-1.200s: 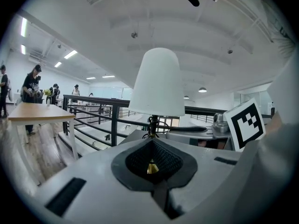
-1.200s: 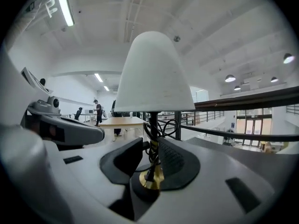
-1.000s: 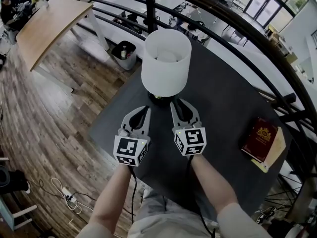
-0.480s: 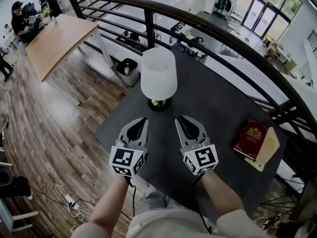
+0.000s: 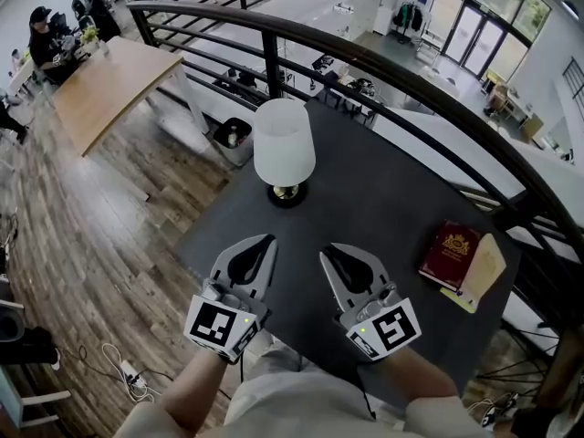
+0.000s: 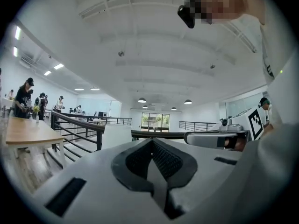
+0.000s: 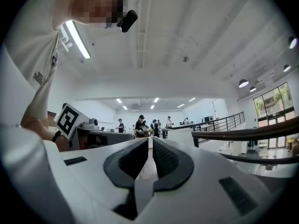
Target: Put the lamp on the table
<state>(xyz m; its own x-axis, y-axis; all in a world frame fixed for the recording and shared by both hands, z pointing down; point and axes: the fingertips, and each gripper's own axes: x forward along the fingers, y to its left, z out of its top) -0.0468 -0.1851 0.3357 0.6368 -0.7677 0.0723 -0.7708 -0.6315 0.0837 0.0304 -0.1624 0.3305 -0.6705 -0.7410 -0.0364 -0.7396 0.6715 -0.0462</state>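
Note:
The lamp, with a white shade and a dark round foot, stands upright on the dark table near its far left corner. No gripper touches it. Both grippers hang well short of it, nearer the person, and point level. My left gripper is shut and empty; past its tips in the left gripper view the white shade shows. My right gripper has just been closing. Its jaws keep a narrow gap with nothing between them.
A red book lies on a tan notebook at the table's right side. A black railing runs behind the table. Lower down at the left are a wooden table and a bin. Cables lie on the floor.
Both grippers have drawn back from the lamp's foot toward the person and risen. The lamp stays standing on the table by itself. The right jaws have narrowed.

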